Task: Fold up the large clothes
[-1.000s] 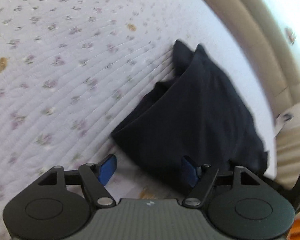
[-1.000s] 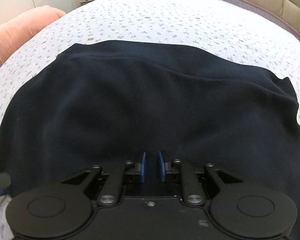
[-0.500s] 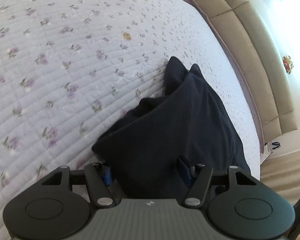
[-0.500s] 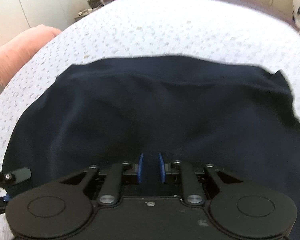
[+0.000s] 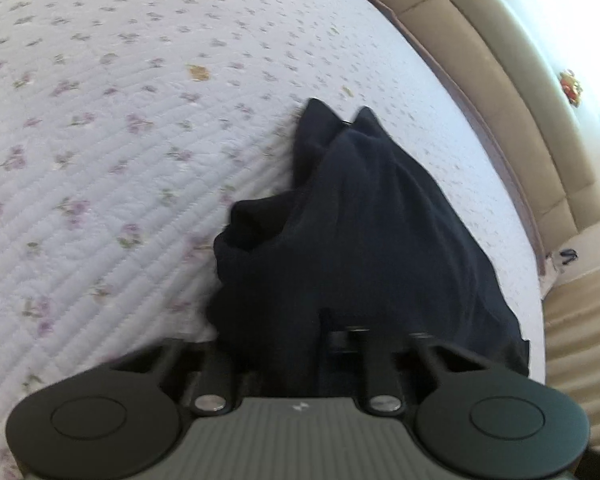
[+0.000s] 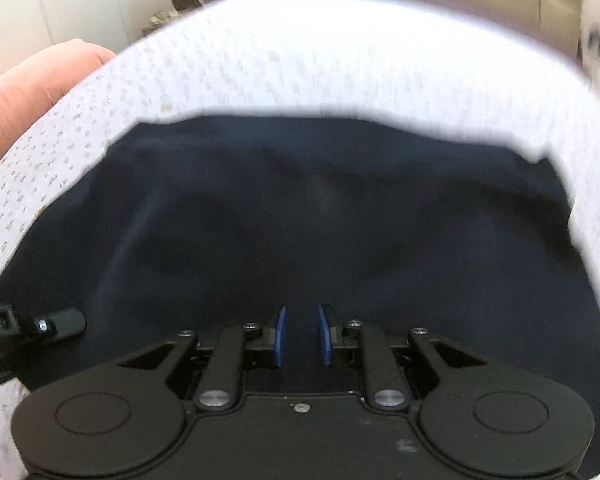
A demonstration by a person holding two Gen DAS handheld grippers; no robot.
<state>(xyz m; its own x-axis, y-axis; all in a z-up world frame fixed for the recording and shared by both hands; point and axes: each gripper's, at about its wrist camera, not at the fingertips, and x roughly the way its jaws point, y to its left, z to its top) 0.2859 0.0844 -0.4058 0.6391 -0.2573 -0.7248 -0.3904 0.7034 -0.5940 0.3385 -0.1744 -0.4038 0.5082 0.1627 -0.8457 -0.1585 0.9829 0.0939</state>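
- Quilted bedding (image 5: 112, 128), pale with small purple flowers, covered a wide bed; a beige padded headboard (image 5: 512, 92) ran along its far side, and a pink pillow (image 6: 32, 84) lay at the edge in the right wrist view.
- On the quilt lay the dark navy garment (image 6: 320, 216), spread broadly, one end bunched into folds and two points.
- The left gripper (image 5: 296, 344) had just been closing its jaws, and they were nearly together with the garment's near edge gathered between them, the pads hidden in cloth.
- The right gripper (image 6: 303, 336) had its blue pads (image 6: 280, 336) drawn close, pinching a fold of the same garment's near edge.
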